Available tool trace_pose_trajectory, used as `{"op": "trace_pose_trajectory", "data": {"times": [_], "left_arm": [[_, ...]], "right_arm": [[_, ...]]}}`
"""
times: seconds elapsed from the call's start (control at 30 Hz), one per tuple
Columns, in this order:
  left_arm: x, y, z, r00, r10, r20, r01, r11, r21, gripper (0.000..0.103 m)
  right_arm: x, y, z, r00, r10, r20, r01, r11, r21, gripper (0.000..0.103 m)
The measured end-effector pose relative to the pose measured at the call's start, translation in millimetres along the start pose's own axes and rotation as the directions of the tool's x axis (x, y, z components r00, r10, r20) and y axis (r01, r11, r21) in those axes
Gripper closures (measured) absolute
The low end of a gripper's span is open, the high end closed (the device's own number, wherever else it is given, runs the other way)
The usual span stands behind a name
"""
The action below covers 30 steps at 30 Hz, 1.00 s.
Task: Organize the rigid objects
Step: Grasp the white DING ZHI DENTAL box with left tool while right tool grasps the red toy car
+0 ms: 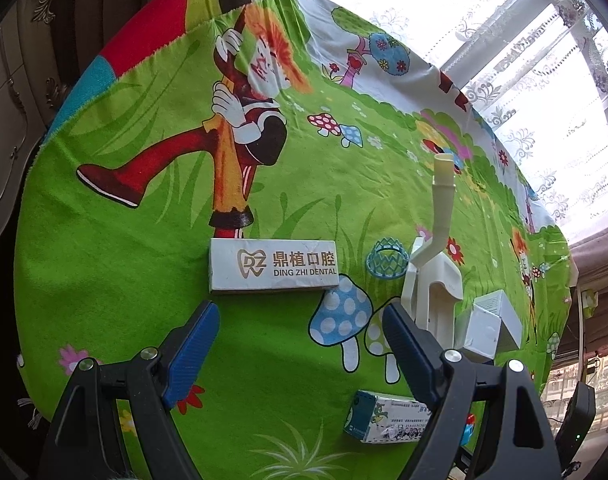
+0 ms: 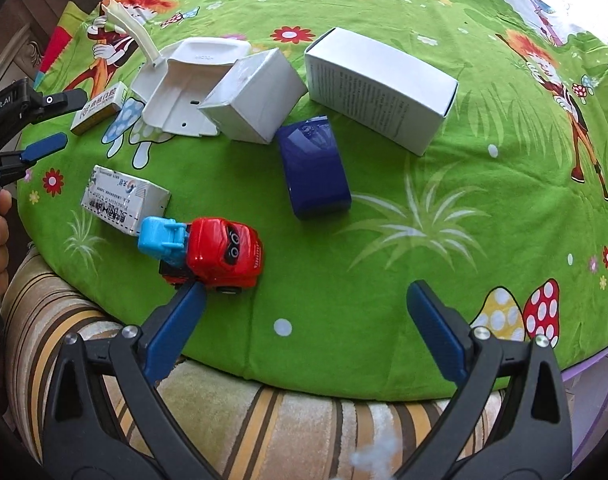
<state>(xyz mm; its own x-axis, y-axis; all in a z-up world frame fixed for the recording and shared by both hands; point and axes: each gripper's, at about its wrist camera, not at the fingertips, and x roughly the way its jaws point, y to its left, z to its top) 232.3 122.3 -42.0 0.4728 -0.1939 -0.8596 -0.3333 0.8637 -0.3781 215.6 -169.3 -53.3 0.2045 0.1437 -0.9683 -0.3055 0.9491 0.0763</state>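
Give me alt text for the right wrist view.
Open right tool hovers over a green cartoon cloth, empty, beside a red toy truck. Beyond lie a blue box, white boxes and a white dustpan.

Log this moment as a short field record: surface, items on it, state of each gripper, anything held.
surface: cartoon-print green cloth
boxes: dental box; medicine box; large white box; small white box; blue box
toy: red toy car, blue part touching the medicine box
other: white plastic holder; teal ring
left gripper: open, empty
right gripper: open, empty, one finger near the toy car
held: nothing
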Motion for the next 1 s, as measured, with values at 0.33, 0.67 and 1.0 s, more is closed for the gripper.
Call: {"op": "trace_pose_trajectory", "data": {"times": [0.33, 0.67, 1.0], "left_arm": [[19.8, 2.3, 27.0, 0.998, 0.046, -0.040, -0.048, 0.997, -0.065, 0.018], [28.5, -26.8, 24.0, 0.980, 0.197, 0.021, -0.196, 0.951, 0.240, 0.014], [45.5, -28.1, 24.1, 0.973, 0.227, 0.034, -0.226, 0.922, 0.314, 0.020]], "right_arm": [[-20.5, 16.6, -8.3, 0.996, 0.060, 0.063, -0.056, 0.997, -0.062, 0.002], [-27.1, 23.4, -7.2, 0.993, 0.083, 0.078, -0.078, 0.994, -0.074, 0.002], [-23.6, 41.3, -4.2, 0.993, 0.084, 0.080, -0.075, 0.991, -0.109, 0.002]]}}
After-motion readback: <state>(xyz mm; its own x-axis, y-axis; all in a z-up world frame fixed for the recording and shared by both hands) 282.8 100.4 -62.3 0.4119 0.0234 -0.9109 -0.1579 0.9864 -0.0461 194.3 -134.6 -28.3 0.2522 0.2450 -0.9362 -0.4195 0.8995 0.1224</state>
